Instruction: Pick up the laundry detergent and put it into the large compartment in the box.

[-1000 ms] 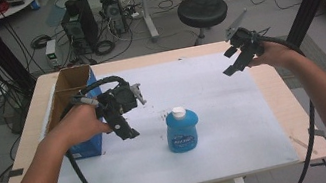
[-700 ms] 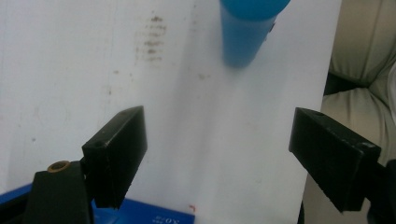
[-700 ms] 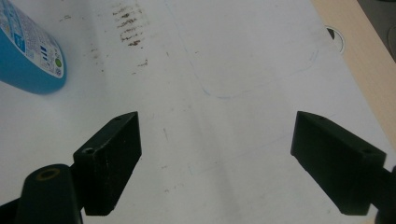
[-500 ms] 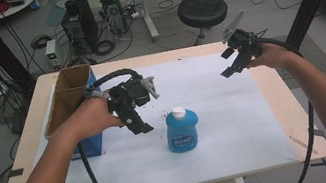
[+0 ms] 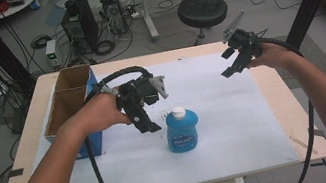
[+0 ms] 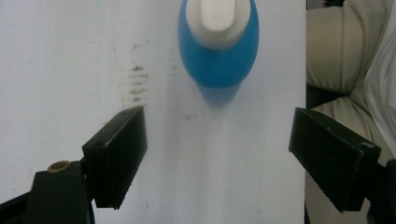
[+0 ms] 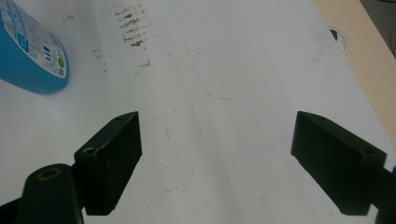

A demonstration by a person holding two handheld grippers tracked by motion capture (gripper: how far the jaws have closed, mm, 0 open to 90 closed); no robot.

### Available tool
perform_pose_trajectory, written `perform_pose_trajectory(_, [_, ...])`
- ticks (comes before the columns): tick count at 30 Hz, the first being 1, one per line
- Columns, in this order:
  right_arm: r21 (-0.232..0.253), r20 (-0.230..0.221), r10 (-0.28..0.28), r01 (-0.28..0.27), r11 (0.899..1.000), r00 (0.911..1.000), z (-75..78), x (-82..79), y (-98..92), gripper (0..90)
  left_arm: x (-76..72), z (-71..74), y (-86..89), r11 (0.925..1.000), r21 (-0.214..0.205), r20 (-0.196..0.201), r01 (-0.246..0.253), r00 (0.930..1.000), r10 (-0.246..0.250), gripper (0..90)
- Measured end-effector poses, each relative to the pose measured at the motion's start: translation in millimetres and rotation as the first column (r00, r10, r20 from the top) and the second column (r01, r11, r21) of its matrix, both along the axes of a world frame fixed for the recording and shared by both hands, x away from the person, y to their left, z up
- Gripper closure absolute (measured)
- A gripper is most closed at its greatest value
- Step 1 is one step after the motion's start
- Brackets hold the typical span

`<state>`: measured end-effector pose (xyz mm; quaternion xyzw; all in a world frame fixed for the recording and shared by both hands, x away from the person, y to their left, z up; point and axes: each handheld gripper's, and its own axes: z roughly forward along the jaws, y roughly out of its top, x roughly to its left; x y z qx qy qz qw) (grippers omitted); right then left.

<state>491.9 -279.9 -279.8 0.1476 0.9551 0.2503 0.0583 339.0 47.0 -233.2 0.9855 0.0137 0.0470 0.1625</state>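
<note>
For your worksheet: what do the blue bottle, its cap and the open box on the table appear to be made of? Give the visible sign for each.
Blue bottle: probably plastic, smooth and slightly glossy, with a printed label.
Cap: likely matte white plastic, with an even, rounded surface.
Open box: seemingly cardboard, with dull brown inner walls and thin straight edges; its outer face looks blue.

Upright blue bottle point(image 5: 182, 131), white-capped

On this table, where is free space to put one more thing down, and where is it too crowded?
The white mat is bare right of the blue bottle, up to the wooden edge below the right gripper. The near strip in front of the bottle is also free. It is crowded at the left: the left gripper hangs close beside the bottle, with the cardboard box behind it.
</note>
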Motion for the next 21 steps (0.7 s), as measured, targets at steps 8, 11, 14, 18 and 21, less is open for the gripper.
perform_pose_trajectory(8, [0.002, -0.006, -0.007, 0.007, 1.000, 1.0000, -0.8, 1.4, -0.3, 16.1, 2.3, 1.1, -11.1, 1.0000, -0.001, -0.001, 0.008, 1.0000, -0.008, 19.8])
perform_pose_trajectory(11, [0.000, -0.007, -0.010, 0.010, 1.000, 0.9999, -1.0, 1.9, -0.6, 16.1, 3.3, 1.5, -15.5, 0.9999, -0.011, -0.001, 0.013, 0.9999, -0.013, 19.9])
perform_pose_trajectory(14, [0.001, -0.007, -0.010, 0.010, 1.000, 0.9999, -1.4, 2.4, -0.5, 16.1, 2.9, 2.1, -21.3, 0.9997, -0.012, -0.001, 0.023, 0.9997, -0.023, 19.9])
perform_pose_trajectory(18, [0.003, -0.005, -0.004, 0.004, 1.000, 1.0000, -1.4, 2.4, 0.6, 16.1, 2.9, 2.1, -29.7, 0.9994, -0.008, -0.002, 0.034, 0.9994, -0.034, 19.9])
perform_pose_trajectory(21, [0.003, -0.007, -0.002, 0.002, 1.000, 1.0000, -1.5, 2.0, 1.4, 16.0, 3.7, 1.0, -34.9, 0.9994, -0.004, -0.002, 0.035, 0.9994, -0.035, 19.8])
